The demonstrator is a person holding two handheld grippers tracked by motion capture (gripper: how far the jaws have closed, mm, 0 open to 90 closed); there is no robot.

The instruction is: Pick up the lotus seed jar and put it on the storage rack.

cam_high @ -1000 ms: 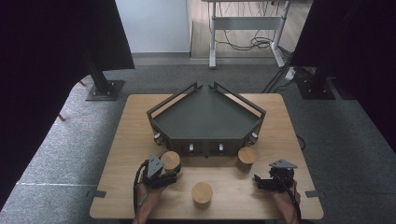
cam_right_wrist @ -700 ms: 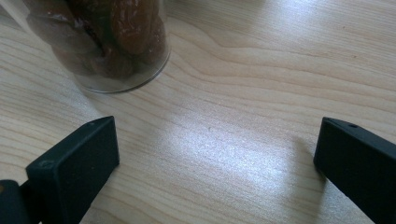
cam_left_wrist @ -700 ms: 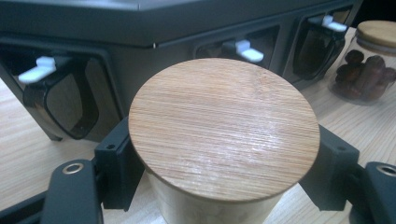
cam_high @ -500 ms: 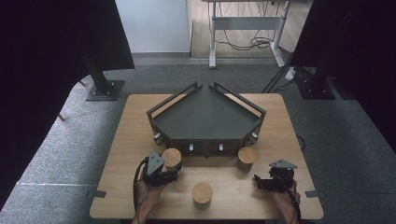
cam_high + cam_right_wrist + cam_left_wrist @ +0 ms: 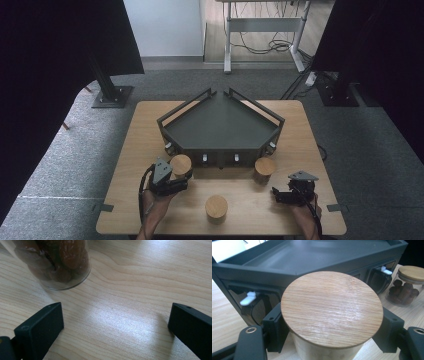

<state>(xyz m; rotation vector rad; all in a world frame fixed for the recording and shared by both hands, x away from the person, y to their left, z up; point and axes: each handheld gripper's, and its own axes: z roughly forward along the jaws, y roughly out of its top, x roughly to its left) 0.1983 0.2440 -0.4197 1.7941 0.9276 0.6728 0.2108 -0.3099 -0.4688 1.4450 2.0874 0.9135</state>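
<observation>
From above we see the left gripper (image 5: 181,181) clenched on a wooden-lidded jar (image 5: 180,164) just in front of the dark tray (image 5: 170,125). The left gripper view adds the jaws hugging the jar under its lid (image 5: 332,307). Our right gripper (image 5: 278,194) stands released over bare table (image 5: 130,322), well clear of the tray, another jar (image 5: 60,262) near its jaws.

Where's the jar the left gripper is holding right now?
In the high view, the jar sits left of centre, gripped by the left gripper, right in front of the dark tray.
</observation>
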